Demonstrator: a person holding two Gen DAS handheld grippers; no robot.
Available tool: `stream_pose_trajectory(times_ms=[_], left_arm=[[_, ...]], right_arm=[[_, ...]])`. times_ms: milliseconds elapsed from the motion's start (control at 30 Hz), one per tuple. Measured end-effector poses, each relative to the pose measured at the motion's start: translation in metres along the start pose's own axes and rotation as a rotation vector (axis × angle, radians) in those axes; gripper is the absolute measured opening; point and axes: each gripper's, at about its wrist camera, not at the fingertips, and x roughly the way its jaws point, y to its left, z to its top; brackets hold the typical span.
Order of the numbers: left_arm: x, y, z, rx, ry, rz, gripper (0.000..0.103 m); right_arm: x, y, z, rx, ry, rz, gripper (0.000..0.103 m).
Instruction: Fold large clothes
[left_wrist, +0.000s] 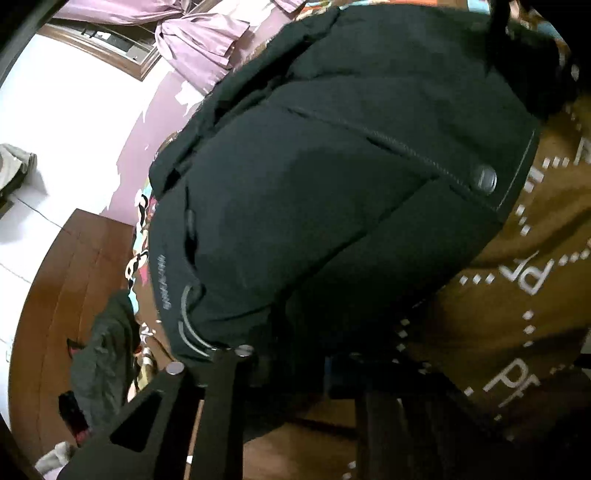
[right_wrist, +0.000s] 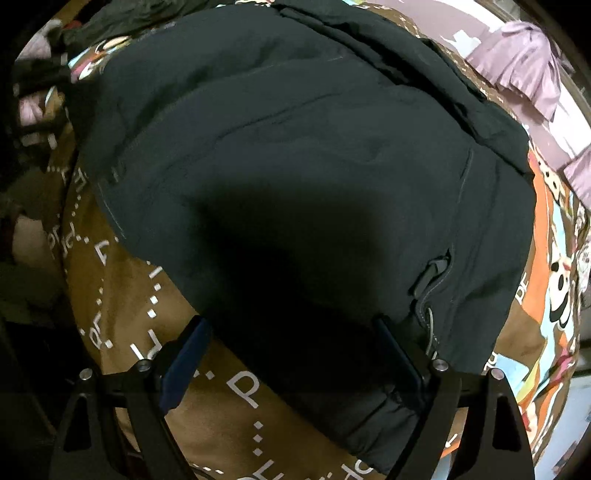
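A large black padded jacket (left_wrist: 332, 184) lies spread on a bed with a brown printed cover (left_wrist: 517, 295). It also fills the right wrist view (right_wrist: 295, 147). My left gripper (left_wrist: 288, 365) sits at the jacket's hem, beside a grey drawcord loop; the dark cloth covers its right finger, so I cannot tell how its jaws stand. My right gripper (right_wrist: 291, 350) is open, its blue-padded fingers (right_wrist: 188, 354) spread wide. The jacket's lower edge lies between them, with the hem over the right finger.
A purple garment (left_wrist: 199, 40) lies at the far side of the bed, also in the right wrist view (right_wrist: 524, 62). A dark green cloth (left_wrist: 107, 354) and small items lie on the wooden floor (left_wrist: 55, 295). A colourful cartoon print (right_wrist: 554, 277) covers the bed's right side.
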Motion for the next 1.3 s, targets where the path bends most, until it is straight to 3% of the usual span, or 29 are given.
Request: stream_pose_trajectory(times_ms=[300, 467, 533, 667, 733, 1033, 1300], left_arm=[[-0.051, 0.037, 0.025, -0.149, -0.094, -0.061, 0.008], [-0.070, 0.044, 0.043, -0.210, -0.120, -0.085, 0.007], [-0.072, 0.048, 0.047, -0.218, -0.125, -0.093, 0.007], [-0.074, 0.056, 0.055, -0.246, -0.148, -0.089, 0.007], [-0.074, 0.065, 0.059, -0.274, -0.151, -0.095, 0.007], [-0.082, 0.106, 0.096, -0.336, -0.238, -0.068, 0.006], [-0.069, 0.134, 0.139, -0.323, -0.247, -0.077, 0.006]], right_arm=[[0.009, 0.031, 0.000, -0.125, -0.059, -0.172, 0.091], [-0.011, 0.023, 0.009, -0.186, -0.173, -0.321, 0.091], [-0.019, 0.009, 0.014, -0.145, -0.193, -0.281, 0.090], [-0.034, -0.028, 0.022, 0.011, -0.174, -0.077, 0.090], [-0.042, -0.037, 0.024, 0.058, -0.189, -0.027, 0.090], [-0.085, -0.055, 0.026, 0.171, -0.301, 0.052, 0.091], [-0.098, -0.035, 0.029, 0.086, -0.343, -0.011, 0.091]])
